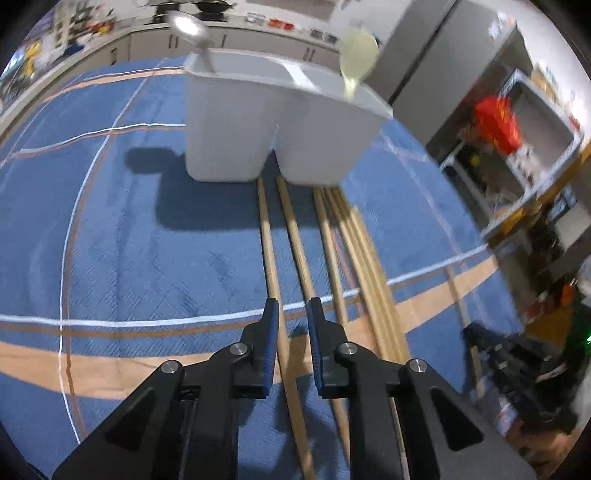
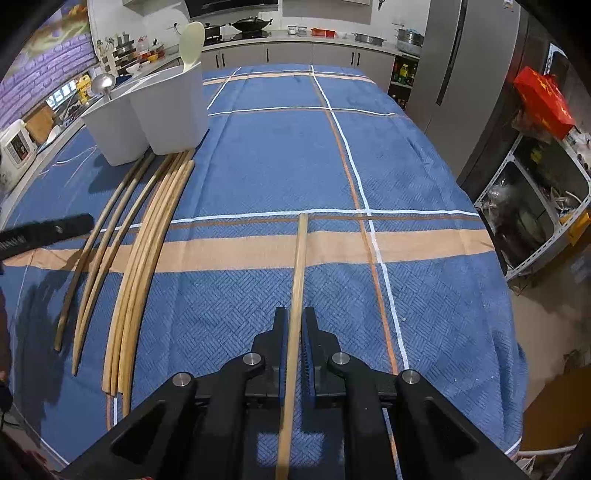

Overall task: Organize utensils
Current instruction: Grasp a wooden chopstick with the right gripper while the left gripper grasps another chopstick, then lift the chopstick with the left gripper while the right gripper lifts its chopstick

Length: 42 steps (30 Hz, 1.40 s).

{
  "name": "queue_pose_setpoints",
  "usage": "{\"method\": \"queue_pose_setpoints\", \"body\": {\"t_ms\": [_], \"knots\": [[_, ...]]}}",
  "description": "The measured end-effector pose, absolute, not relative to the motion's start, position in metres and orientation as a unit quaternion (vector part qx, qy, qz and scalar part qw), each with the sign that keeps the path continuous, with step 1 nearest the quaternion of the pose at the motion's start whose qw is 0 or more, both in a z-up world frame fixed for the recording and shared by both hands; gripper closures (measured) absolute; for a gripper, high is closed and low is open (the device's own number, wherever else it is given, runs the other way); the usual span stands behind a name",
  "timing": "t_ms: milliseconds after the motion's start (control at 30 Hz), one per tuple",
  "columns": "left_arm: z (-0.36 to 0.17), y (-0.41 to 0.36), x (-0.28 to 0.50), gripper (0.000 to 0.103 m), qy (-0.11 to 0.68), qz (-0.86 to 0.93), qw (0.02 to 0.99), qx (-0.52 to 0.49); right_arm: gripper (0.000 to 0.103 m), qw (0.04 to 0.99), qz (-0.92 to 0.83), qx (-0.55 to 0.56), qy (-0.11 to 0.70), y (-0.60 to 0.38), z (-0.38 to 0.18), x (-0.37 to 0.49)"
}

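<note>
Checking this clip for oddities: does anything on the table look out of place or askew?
One chopstick lies alone mid-cloth, between the right gripper's jaws, apart from the chopsticks by the white holder. Nothing looks spilled or broken.

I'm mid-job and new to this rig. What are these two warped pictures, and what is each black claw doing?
Each picture comes from a fisheye camera on a hand-held two-finger gripper, looking along its fingers. In the right wrist view, the right gripper is shut on one long wooden chopstick. In the left wrist view, the left gripper looks empty, jaws slightly apart above loose wooden chopsticks. They lie on a blue plaid tablecloth before a white two-compartment holder holding a metal ladle and pale rice paddle.
</note>
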<state>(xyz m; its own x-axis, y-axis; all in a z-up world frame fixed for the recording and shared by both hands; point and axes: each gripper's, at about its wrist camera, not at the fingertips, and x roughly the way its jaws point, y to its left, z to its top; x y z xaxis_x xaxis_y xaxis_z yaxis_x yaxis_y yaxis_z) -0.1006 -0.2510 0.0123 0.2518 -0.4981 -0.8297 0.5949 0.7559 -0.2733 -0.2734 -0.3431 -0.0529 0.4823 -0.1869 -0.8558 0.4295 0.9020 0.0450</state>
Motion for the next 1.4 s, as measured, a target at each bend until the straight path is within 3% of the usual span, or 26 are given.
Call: {"method": "queue_pose_setpoints", "body": {"t_ms": [67, 400, 767, 933, 1400], "knots": [[0.008, -0.254, -0.103, 0.096, 0.5, -0.337, 0.794, 0.074, 0.095, 0.851, -0.18, 0.127, 0.476, -0.344, -0.053, -0.276], [0.009, -0.279, -0.104, 0.097, 0.503, -0.308, 0.8, 0.112, 0.095, 0.84, -0.145, 0.173, 0.494, -0.356, -0.051, -0.254], [0.008, -0.181, -0.15, 0.097, 0.557, -0.311, 0.769, 0.036, 0.095, 0.831, -0.091, 0.221, 0.503, -0.354, -0.055, -0.307], [0.014, -0.17, -0.154, 0.097, 0.549, -0.299, 0.779, 0.039, 0.095, 0.823, -0.08, 0.233, 0.511, -0.358, -0.058, -0.306], [0.013, -0.219, -0.11, 0.096, 0.554, -0.297, 0.768, 0.124, 0.095, 0.779, -0.099, 0.116, 0.608, -0.34, -0.055, -0.238]]}}
